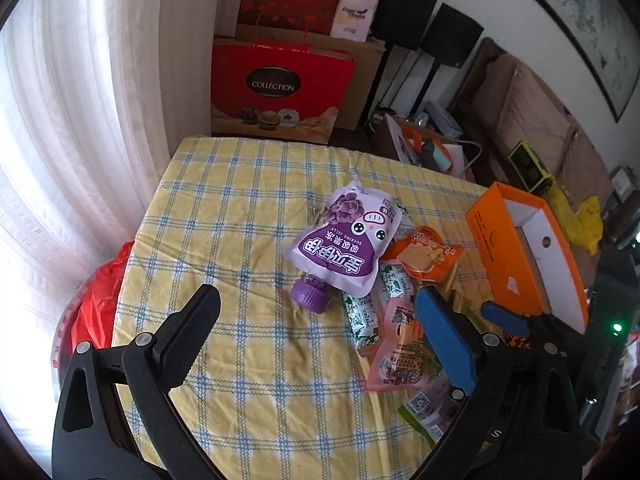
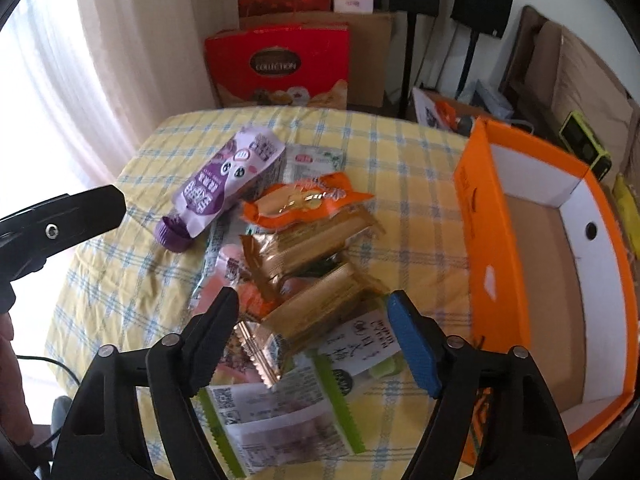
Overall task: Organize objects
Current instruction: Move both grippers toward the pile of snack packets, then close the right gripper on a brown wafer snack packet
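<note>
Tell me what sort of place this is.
Most likely a living room in a home. A table with a yellow checked tablecloth stands by a curtained window, a sofa runs along the wall under a framed picture, and gift boxes are stacked on the floor.

Looked like a home living room: sofa [image 1: 532,120], curtains [image 1: 72,120], framed picture [image 1: 580,28], speakers [image 1: 452,34], gift boxes [image 1: 280,88] stacked behind a checked-cloth bench [image 1: 240,200].

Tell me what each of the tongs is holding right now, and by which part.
Nothing is held. The left tongs gape over the tablecloth; the right tongs straddle the gold snack packets, pads not touching them.
</note>
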A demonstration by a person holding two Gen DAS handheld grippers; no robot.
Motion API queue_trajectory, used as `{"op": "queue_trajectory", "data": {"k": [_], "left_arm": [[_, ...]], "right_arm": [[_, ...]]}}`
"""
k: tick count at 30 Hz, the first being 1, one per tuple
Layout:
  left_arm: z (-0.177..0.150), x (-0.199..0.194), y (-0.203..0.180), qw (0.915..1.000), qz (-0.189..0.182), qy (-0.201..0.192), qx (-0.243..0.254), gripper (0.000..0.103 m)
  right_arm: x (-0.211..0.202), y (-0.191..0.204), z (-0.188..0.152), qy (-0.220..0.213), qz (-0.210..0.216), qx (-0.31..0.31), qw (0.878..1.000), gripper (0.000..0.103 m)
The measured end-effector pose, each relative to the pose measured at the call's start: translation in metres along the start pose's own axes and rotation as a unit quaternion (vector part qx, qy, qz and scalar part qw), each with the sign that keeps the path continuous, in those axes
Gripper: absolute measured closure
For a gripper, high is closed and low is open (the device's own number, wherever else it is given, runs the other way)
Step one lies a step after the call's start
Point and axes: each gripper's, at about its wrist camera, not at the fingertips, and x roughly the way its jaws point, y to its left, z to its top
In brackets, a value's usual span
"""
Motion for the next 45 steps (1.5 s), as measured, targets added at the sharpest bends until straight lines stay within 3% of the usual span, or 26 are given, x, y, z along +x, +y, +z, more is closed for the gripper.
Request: {"op": "queue_trajectory", "data": {"k": [4, 11, 16, 25, 28, 30, 33, 38, 43, 45], "left_arm": [[-0.001, -0.001, 0.001, 1.0, -0.004, 0.001, -0.001, 0.006], [-0.004, 0.001, 0.003, 0.9999, -0.01, 0.007, -0.003, 0.006], [-0.006, 0.001, 0.005, 0.9999, -0.014, 0.009, -0.005, 0.006], [-0.009, 0.003, 0.008, 0.9997, -0.018, 0.013, -0.011, 0.006], [-0.009, 0.0, 0.008, 0.9997, -0.018, 0.011, -0.009, 0.006], [-0.008, -0.001, 0.008, 0.9998, -0.017, 0.011, -0.008, 0.006], [-0.007, -0.002, 0.008, 0.9998, -0.015, 0.01, -0.009, 0.006], [-0.008, -0.003, 0.005, 0.9998, -0.017, 0.01, -0.009, 0.006], [-0.011, 0.0, -0.001, 0.9997, -0.019, 0.017, -0.003, 0.006], [-0.011, 0.001, -0.005, 0.9996, -0.021, 0.018, 0.001, 0.006]], "right_arm": [[0.017, -0.007, -0.002, 0.037, 0.023, 0.033, 0.999, 0.028], [0.022, -0.014, -0.006, 0.044, 0.047, 0.059, 0.996, 0.02], [0.03, -0.006, -0.005, 0.065, 0.057, 0.047, 0.995, 0.0], [0.038, -0.01, -0.004, 0.099, 0.048, 0.046, 0.993, 0.0], [0.03, -0.005, -0.006, 0.079, 0.034, 0.034, 0.996, 0.009], [0.023, -0.004, -0.004, 0.063, 0.039, 0.036, 0.997, 0.022], [0.021, -0.009, 0.002, 0.055, 0.077, 0.052, 0.994, 0.027], [0.024, -0.022, 0.006, 0.059, 0.092, 0.083, 0.991, 0.045], [0.024, -0.02, 0.006, 0.055, 0.087, 0.07, 0.992, 0.049], [0.02, -0.022, 0.004, 0.051, 0.092, 0.073, 0.992, 0.058]]}}
